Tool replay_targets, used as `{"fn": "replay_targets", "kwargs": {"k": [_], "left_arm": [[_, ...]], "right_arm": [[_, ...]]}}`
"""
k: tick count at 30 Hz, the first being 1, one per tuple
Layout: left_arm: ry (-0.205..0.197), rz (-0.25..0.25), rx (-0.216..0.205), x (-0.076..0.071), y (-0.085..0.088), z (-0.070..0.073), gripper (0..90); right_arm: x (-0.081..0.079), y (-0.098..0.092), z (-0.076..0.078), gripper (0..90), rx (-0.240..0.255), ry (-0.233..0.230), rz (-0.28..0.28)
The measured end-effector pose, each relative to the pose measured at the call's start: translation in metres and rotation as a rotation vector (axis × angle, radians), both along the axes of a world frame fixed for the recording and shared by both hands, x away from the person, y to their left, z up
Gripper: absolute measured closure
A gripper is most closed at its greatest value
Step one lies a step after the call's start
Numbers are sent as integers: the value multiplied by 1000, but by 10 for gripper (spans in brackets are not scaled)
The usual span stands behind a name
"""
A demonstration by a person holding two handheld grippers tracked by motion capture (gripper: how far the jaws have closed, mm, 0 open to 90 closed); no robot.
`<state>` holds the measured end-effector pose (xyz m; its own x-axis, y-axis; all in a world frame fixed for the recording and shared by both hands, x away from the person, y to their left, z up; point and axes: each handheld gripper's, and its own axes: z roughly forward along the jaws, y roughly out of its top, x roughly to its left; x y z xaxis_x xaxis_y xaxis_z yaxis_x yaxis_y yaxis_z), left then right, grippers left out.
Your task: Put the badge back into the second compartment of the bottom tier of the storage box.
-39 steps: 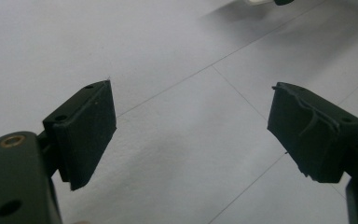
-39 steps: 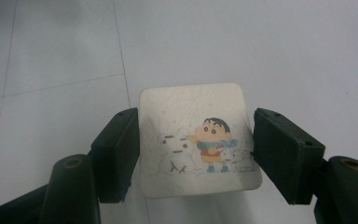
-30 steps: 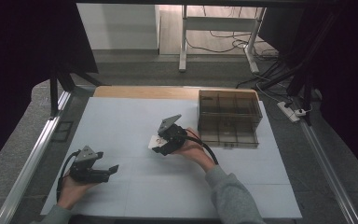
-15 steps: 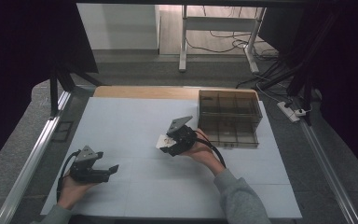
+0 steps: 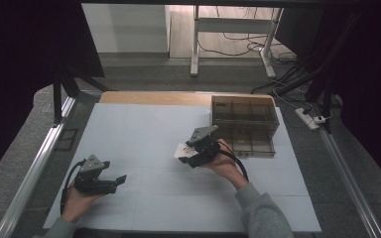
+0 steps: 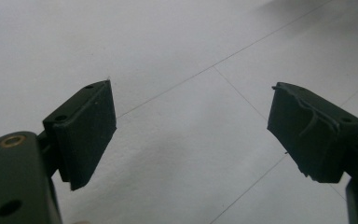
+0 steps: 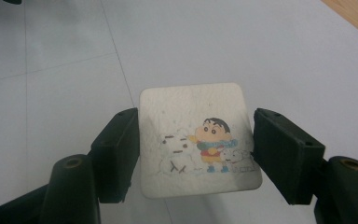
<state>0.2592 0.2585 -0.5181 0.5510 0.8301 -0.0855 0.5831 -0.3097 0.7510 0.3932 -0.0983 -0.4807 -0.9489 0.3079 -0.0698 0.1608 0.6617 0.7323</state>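
Card lifted over the white table (image 5: 144, 124), beside the brown divided box (image 5: 245, 124).
The right gripper (image 5: 188, 154), hand angled in from lower right, clamps a cartoon card (image 7: 198, 140) by both side edges, above the tabletop. The left gripper (image 6: 191, 130) rests low at the near-left, jaws wide apart, nothing between them.
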Motion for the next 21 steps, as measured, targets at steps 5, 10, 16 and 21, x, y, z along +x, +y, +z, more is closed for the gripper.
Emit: {"fn": "replay_targets", "kwargs": {"k": [5,10,16,21], "left_arm": [[-1,2,0,0,0,0,150],[-2,0,1,-1,0,0,150],[-5,0,-1,-1,1,1,152],[-6,-1,-1,-1,1,1,152]], "right_arm": [[-3,-10,3,331,13,-11,-24],[-5,-22,5,332,11,-18,-45],[-9,-34,6,332,12,-13,-71],[-11,-44,5,331,15,-12,-92]]}}
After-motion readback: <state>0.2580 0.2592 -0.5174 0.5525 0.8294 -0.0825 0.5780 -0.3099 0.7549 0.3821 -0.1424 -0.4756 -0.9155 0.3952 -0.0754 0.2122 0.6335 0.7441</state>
